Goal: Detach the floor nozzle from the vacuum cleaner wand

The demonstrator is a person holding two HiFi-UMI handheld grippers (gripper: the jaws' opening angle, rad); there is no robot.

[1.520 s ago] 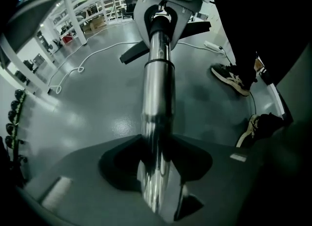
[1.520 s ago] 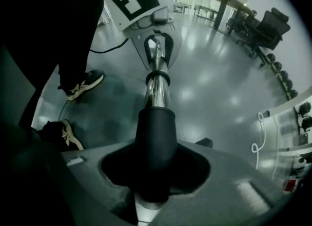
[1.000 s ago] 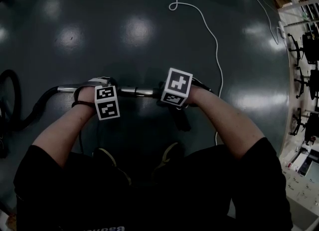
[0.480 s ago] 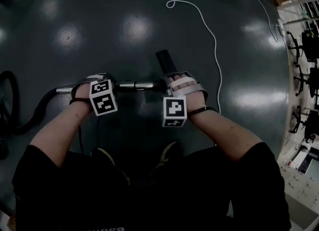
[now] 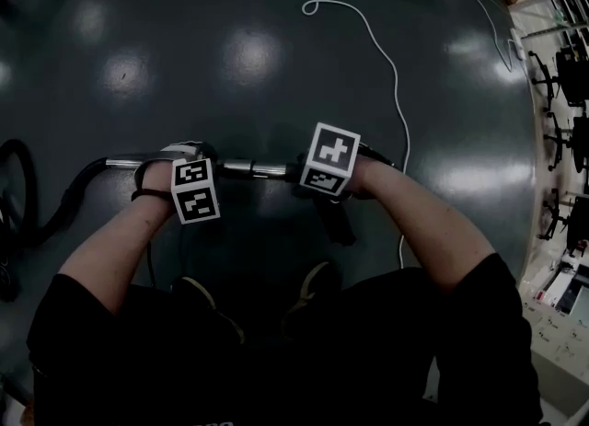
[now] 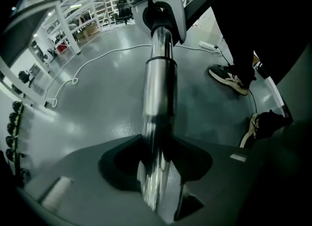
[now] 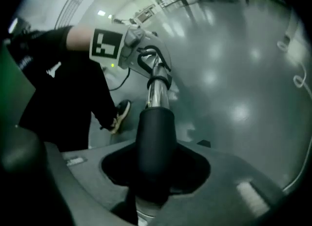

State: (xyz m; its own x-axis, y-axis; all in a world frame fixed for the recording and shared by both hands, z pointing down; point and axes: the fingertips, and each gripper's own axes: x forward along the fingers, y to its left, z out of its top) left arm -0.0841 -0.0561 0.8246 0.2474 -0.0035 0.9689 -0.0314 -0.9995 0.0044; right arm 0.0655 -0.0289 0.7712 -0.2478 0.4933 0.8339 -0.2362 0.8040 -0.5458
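Note:
The chrome wand [image 5: 250, 169] lies level in front of me, between both hands. My left gripper [image 5: 193, 185] is shut on the chrome wand [image 6: 157, 98], which runs straight through its jaws. My right gripper [image 5: 324, 168] is shut on the black neck of the floor nozzle [image 7: 155, 137] at the wand's end. The dark nozzle [image 5: 336, 220] sticks out below the right hand, toward my feet. In the right gripper view the wand [image 7: 157, 93] leads on to the left gripper's marker cube [image 7: 107, 44]. The joint between neck and wand shows no gap.
A black hose [image 5: 55, 203] curves off the wand's left end across the dark floor. A white cable [image 5: 386, 65] snakes over the floor behind the hands. My shoes [image 5: 313, 286] stand just below the wand. Shelving and chairs [image 5: 561, 93] line the right edge.
Half a second ago the right gripper was rolled over and the nozzle pointed away from me. It has rolled back, and the nozzle points toward my feet again. The left gripper stayed put.

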